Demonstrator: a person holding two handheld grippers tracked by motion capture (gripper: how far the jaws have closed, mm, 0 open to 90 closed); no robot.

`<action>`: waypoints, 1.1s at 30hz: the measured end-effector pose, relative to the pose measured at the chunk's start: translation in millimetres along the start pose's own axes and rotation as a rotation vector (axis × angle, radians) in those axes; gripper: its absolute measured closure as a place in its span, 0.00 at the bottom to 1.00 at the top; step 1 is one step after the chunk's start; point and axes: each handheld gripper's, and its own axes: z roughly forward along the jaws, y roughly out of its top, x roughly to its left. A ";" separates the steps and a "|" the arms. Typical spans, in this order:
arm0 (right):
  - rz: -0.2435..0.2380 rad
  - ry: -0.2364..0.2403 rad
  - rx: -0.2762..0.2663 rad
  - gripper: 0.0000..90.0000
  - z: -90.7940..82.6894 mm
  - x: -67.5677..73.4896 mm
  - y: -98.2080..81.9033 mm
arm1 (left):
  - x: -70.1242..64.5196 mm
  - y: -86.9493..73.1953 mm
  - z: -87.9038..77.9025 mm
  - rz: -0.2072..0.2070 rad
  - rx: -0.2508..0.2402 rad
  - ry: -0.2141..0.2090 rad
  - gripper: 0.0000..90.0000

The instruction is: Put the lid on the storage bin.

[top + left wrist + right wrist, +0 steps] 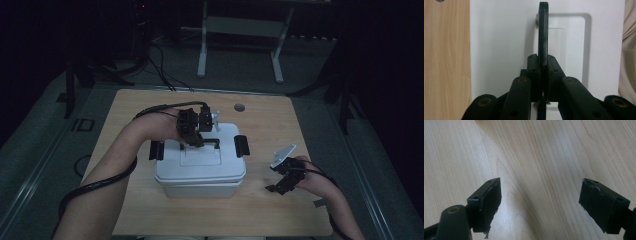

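A white plastic box (200,172) with a white lid (499,50) and black side latches stands in the middle of the wooden table. Its black carry handle (543,32) is raised on edge above the lid's recess. My left gripper (543,66) is shut on that handle, with both pads pressed flat against it; in the high view the left gripper (194,137) reaches over the lid from the left. To the right of the box, my right gripper (278,188) hovers low over bare wood, and in its own view the right gripper (540,200) stands open with nothing between its jaws.
The table (150,210) has a round cable hole (239,107) near its far edge. A black latch (241,145) juts from the box's right side and another latch (156,150) from its left. A white stand (240,30) and cables are on the dark floor beyond.
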 end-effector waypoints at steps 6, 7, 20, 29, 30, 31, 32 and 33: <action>0.007 0.002 -0.006 0.20 0.3 -1.2 -2.5 | 1.4 1.8 12.1 0.003 0.020 -0.015 0.93; 0.007 0.002 -0.009 0.20 0.2 -1.2 -3.0 | 1.3 1.9 13.6 0.002 0.021 -0.018 0.93; 0.024 0.008 -0.010 0.20 2.2 -2.8 -5.5 | 3.1 1.5 28.3 0.002 0.036 -0.042 0.93; 0.024 0.007 -0.014 0.20 1.7 -3.2 -6.5 | 4.9 -0.6 34.3 0.000 0.025 -0.030 0.92; 0.025 0.006 -0.012 0.20 2.0 -3.0 -6.7 | 4.4 -1.3 34.5 -0.012 0.020 -0.032 0.92; 0.025 0.006 -0.011 0.20 2.2 -2.7 -6.7 | 4.6 -2.3 34.5 -0.009 0.013 -0.035 0.92; 0.025 0.007 -0.010 0.20 2.5 -2.3 -6.8 | 4.7 -2.8 34.6 -0.006 0.009 -0.029 0.92; 0.025 0.008 -0.012 0.20 2.8 -2.4 -6.9 | 4.6 -3.3 34.6 -0.009 0.005 -0.031 0.92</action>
